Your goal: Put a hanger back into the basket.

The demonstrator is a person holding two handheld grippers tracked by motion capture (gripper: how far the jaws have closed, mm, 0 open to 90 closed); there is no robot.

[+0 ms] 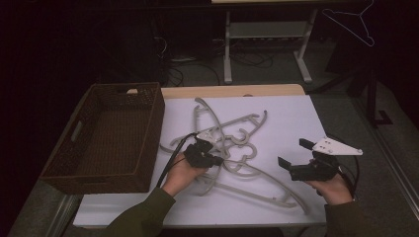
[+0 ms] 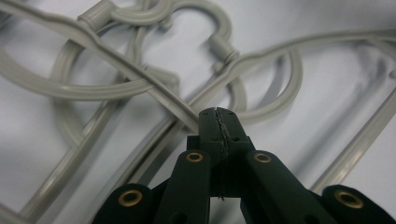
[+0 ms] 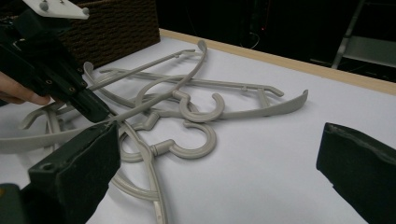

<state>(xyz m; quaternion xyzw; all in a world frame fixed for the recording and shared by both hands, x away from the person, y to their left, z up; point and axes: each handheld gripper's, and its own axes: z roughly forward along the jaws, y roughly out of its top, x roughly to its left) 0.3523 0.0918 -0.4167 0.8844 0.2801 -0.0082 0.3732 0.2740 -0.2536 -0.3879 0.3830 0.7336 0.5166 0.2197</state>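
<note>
Left tongs [image 1: 215, 159] pinch one grey plastic hanger [image 2: 140, 77] in the tangled pile.
Lifting may drag neighbouring hangers, because hooks interlock; right tongs [image 1: 292, 159] wait spread apart.

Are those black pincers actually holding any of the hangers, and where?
The left gripper is shut on a thin bar of one grey hanger in the tangled pile. The right gripper is open, holding nothing.
</note>
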